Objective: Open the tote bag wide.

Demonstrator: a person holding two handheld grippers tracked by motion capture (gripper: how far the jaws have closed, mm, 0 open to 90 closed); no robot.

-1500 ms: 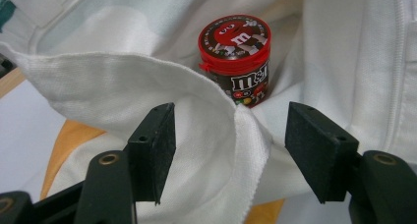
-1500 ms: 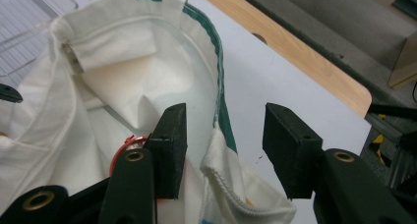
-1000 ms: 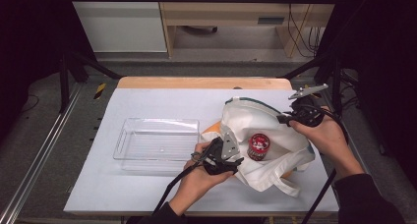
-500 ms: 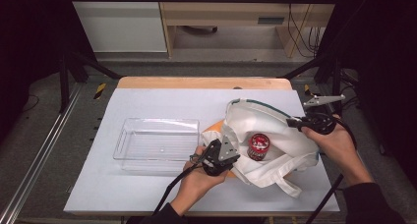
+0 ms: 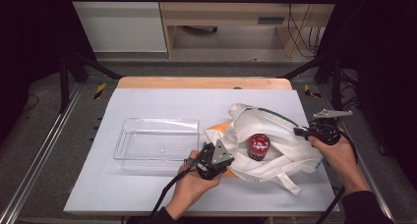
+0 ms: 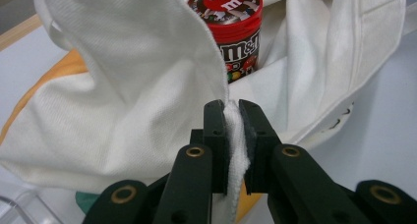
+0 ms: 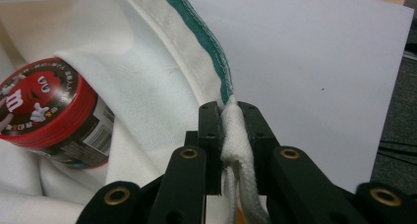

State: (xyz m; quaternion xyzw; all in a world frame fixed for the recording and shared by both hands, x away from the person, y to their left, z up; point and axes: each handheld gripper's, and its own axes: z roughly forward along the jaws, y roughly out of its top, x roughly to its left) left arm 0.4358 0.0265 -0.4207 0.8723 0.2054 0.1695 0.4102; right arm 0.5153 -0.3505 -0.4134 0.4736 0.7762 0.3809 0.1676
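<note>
A white cloth bag (image 5: 280, 130) lies on the table's right half, its mouth open. Inside stands a red-lidded candy can (image 5: 258, 145), seen close in the left gripper view (image 6: 228, 22) and the right gripper view (image 7: 46, 111). My left gripper (image 5: 225, 158) is at the bag's near left edge. Its jaws have just been closing and now pinch a fold of the white cloth (image 6: 235, 135). My right gripper (image 5: 301, 131) is shut on the bag's thick white rim (image 7: 235, 130), beside the green trim, at the bag's right side.
A clear plastic tray (image 5: 157, 138) stands left of the bag, close to my left hand. Something orange (image 5: 223, 127) lies under the bag's left edge. A white sheet (image 5: 162, 101) covers the table, and a wooden strip (image 5: 201, 82) runs along the far edge.
My right gripper has moved down and to the right with the bag's rim, stretching the mouth wider. The left gripper stayed put and closed its jaws on the bag's edge.
</note>
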